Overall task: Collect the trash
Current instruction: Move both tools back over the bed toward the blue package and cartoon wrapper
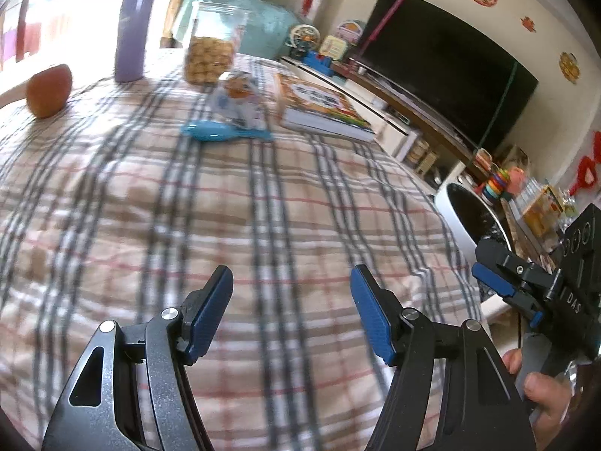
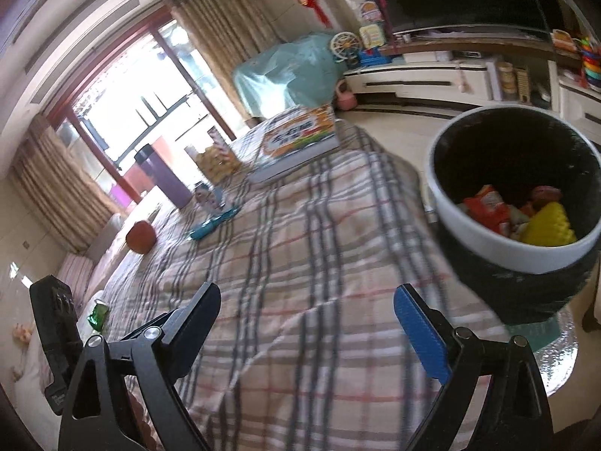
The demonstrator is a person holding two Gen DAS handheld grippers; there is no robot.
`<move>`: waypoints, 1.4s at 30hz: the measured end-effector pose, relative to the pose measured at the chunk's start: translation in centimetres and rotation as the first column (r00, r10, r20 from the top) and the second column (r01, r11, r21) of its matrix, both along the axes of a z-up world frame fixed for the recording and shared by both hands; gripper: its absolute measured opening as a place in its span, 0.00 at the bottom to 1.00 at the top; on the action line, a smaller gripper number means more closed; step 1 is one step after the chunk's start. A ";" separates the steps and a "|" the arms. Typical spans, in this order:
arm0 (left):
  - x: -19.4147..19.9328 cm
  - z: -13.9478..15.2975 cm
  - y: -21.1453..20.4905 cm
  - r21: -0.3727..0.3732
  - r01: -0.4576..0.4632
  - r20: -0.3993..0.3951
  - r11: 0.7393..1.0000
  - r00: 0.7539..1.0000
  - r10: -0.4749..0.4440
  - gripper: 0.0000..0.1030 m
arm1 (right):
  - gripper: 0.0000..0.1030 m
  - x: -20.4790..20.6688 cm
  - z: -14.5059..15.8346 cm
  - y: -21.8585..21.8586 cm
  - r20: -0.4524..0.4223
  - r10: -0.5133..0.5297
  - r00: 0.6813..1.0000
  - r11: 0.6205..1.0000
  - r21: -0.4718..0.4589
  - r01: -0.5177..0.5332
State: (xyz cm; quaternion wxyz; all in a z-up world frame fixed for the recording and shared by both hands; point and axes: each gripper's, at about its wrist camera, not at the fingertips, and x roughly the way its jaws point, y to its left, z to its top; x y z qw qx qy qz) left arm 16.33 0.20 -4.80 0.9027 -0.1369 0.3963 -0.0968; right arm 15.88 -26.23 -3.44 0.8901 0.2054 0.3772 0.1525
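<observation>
Wrappers and a yellow piece are already seen in the bin [image 2: 514, 188] beside the surface [image 1: 263, 225]. Both tongs, left [image 1: 291, 314] and right [image 2: 308, 323], are spread, empty. Snack wrapper [image 1: 240, 101] is left by the blue spoon [image 1: 225, 132].

**What the frames left unclear**

The plaid cloth [image 1: 263, 203] smeared into blur in both wrist views. The book [image 1: 319, 107] cover's print was unreadable. The trash bin [image 1: 464, 218] was partly hidden behind the right claw [image 1: 499, 282] in the left view. In the right view, the bin's wrappers [image 2: 488, 210] were too blurred to identify, and the left claw [image 2: 56, 323] was mostly hidden.
</observation>
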 end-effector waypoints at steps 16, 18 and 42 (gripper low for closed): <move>3.6 -1.2 4.8 0.072 -0.039 -0.028 0.997 0.999 0.041 0.65 | 0.92 3.8 -1.7 6.2 -0.013 0.109 0.994 0.994 -0.005 -0.109; 4.2 -1.4 4.9 0.081 -0.035 -0.033 0.996 0.999 0.038 0.65 | 0.92 4.2 -1.9 6.4 -0.015 0.116 0.993 0.993 -0.003 -0.116; 10.5 -1.7 7.2 0.163 0.032 -0.032 0.986 0.999 -0.027 0.75 | 0.92 11.8 -1.5 11.6 -0.002 0.230 0.973 0.972 -0.055 -0.230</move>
